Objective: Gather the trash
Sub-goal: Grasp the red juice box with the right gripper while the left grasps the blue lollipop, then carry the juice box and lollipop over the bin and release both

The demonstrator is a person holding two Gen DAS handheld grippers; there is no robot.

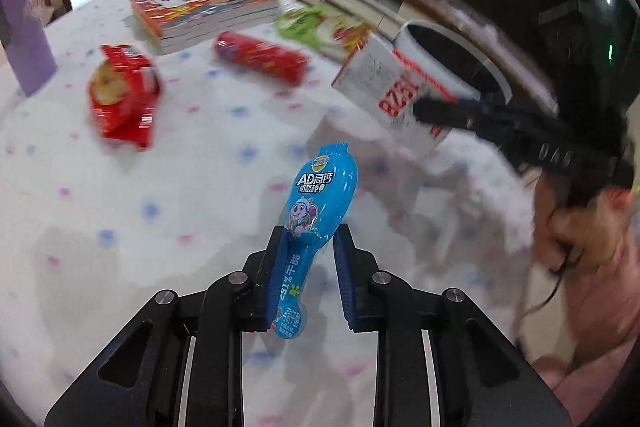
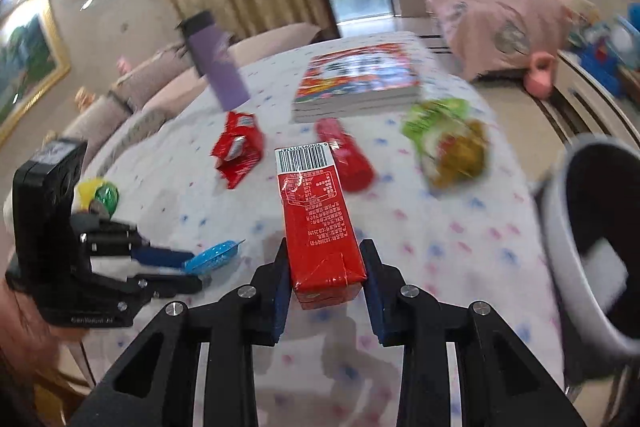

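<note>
Trash in both tools: our left gripper is closed down on a blue snack wrapper, our right gripper is clamped on a red drink carton. Both items ride between the pads, sticking out fwd past the tips.

Risks, as we judge them: wrapper is thin & slick, held by its narrow end w/ the wide end free, so a quick swing could flip it out. Carton is gripped only near its base; most of its length overhangs, so it could pivot or slide. White bin sits off to the right of the right tool; a rushed drop could clip its rim.

Long axes: both run along the fingers, wrapper's wide end and carton's barcode end pointing away from us.
</note>
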